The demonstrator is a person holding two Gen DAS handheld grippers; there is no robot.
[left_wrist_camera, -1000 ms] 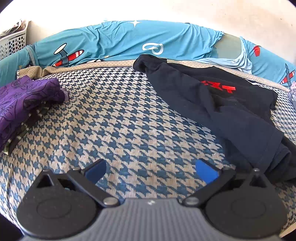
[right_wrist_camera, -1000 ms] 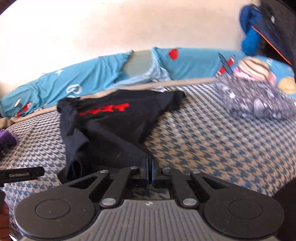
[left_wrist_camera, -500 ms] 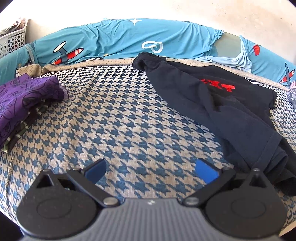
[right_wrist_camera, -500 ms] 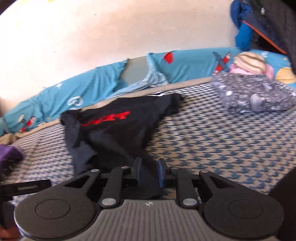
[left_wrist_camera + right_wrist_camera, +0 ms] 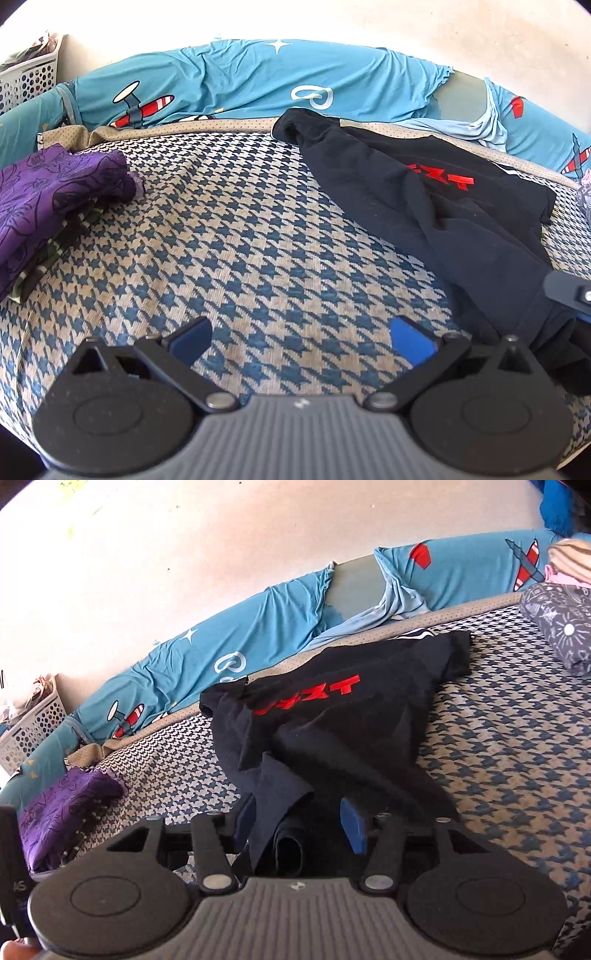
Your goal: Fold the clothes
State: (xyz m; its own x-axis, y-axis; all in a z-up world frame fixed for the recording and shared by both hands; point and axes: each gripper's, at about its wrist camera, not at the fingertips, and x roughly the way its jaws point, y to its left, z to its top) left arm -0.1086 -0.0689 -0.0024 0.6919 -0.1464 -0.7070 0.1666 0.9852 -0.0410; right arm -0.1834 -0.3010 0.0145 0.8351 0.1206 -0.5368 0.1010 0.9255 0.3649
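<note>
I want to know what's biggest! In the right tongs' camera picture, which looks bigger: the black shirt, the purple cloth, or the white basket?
1. Black shirt, biggest by far.
2. Purple cloth.
3. White basket, though it sits farther away, so its real size is unsure.

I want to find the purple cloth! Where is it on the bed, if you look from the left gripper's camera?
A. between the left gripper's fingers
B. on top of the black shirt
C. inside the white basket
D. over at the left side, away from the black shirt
D: the purple cloth lies folded at the left edge of the bed, with bare checked cover between it and the black shirt on the right.
</note>
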